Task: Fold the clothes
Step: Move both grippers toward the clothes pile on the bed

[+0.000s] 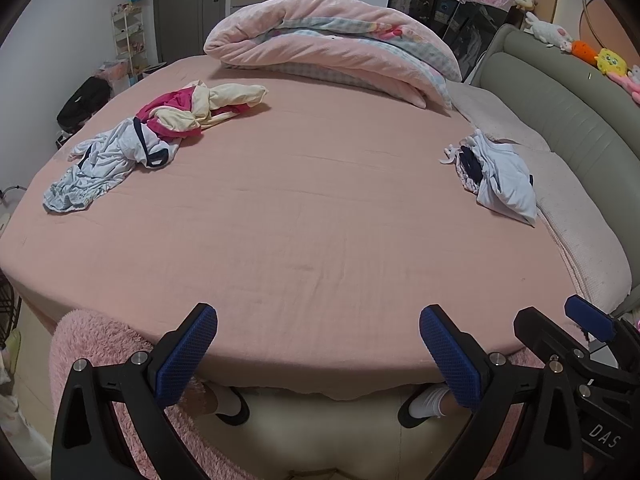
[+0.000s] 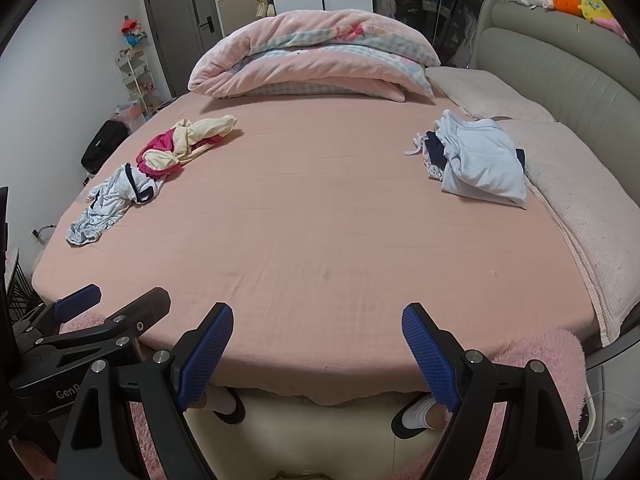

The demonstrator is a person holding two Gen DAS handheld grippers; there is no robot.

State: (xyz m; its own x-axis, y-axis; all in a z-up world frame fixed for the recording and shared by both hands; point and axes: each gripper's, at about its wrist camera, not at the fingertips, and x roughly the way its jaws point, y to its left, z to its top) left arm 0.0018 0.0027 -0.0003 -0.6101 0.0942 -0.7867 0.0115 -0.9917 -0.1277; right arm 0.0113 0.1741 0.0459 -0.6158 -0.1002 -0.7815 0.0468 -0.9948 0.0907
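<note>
- Because the pink bed (image 1: 320, 208) fills both views, it comes first: its near middle is bare sheet, with a rolled quilt (image 1: 332, 40) at the far edge and pillows along the headboard side.
- Lying crumpled on the far left are two loose garments that touch each other: a pale blue piece with dark trim (image 1: 108, 160) and, just beyond it, a cream and magenta piece (image 1: 200, 108).
- Near the pillows on the right sits a stack of light blue and dark clothes (image 2: 480, 160), roughly folded and well apart from the loose ones.
- Both tools hover at the near bed edge, side by side: the left gripper (image 1: 318, 356) and the right gripper (image 2: 318, 352) each stand wide apart and hold nothing.
- To my eye, some clothes are folded and some wait; folding the next one well would mean pinching it by two corners or shoulders, spreading it flat on the bare sheet, then smoothing it before any crease.
- Hard to make out: what kind of garment each loose piece is, how many pieces the stack holds, and the person, of whom only slippered feet show below the mattress.
</note>
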